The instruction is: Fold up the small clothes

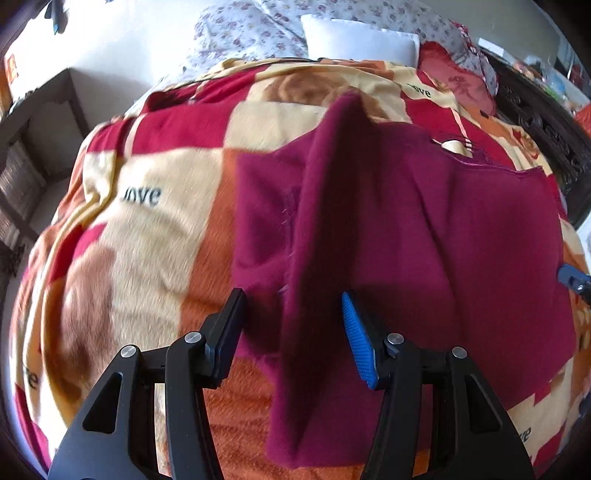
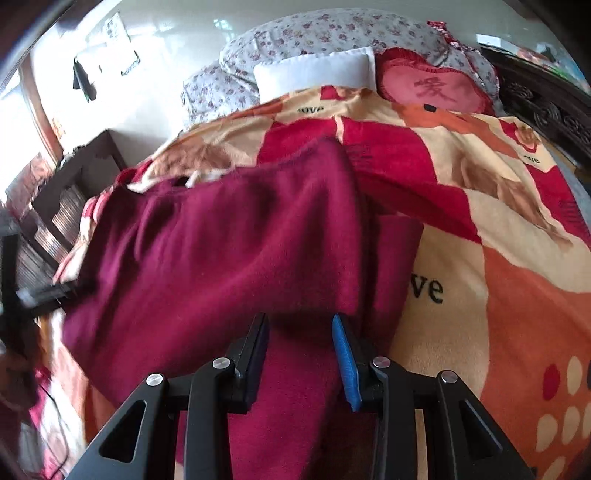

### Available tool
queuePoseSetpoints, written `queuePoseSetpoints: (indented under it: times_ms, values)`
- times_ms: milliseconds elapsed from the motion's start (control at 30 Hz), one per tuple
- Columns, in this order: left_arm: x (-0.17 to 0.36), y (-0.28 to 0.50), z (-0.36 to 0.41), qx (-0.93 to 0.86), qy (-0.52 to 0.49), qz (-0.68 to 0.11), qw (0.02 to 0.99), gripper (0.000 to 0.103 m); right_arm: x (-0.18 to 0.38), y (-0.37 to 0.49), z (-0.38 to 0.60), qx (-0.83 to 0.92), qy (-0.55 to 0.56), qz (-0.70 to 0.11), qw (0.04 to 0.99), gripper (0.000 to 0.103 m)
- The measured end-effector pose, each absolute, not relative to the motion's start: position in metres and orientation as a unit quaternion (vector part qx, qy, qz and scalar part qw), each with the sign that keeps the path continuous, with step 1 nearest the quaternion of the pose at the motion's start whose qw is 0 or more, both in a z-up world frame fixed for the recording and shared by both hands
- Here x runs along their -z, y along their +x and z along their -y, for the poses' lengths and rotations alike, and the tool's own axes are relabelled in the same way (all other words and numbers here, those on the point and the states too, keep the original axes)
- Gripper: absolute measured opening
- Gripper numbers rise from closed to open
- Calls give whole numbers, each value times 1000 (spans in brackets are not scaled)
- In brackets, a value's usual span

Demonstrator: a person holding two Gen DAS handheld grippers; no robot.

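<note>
A dark magenta knit garment lies on the patterned bed blanket. In the left wrist view a raised fold of it runs down between my left gripper's fingers, which stand apart and open. The right gripper's blue tip shows at the garment's right edge. In the right wrist view the garment spreads to the left, with a lifted flap above my right gripper. Its fingers stand apart and open over the cloth.
A white pillow, a floral quilt and a red heart cushion lie at the bed's head. A dark carved frame runs along the right. A dark shelf unit stands left of the bed.
</note>
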State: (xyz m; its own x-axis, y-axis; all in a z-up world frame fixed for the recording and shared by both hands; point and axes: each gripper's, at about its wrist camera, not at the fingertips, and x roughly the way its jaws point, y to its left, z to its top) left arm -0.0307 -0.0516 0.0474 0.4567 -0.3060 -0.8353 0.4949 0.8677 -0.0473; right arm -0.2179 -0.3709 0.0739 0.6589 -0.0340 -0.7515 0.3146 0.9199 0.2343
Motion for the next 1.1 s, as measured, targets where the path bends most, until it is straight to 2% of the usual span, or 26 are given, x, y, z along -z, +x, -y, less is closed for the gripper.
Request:
queuePoseSetpoints:
  times_ms: [200, 300, 433, 633, 1100]
  values:
    - [-55, -37, 27, 233, 60, -475, 846, 53, -106, -237, 347, 58, 159, -378, 910, 34]
    - [-53, -45, 21, 235, 58, -479, 844, 53, -96, -245, 333, 43, 148, -398, 904, 34]
    - [-43, -52, 14, 233, 58, -486, 840, 53, -54, -245, 329, 61, 140, -460, 875, 35]
    - [-45, -56, 3, 231, 34, -492, 839, 53, -81, -241, 324, 47, 158, -434, 886, 35]
    - [-36, -53, -3, 236, 6, -496, 835, 53, -111, -120, 235, -69, 115, -407, 903, 35]
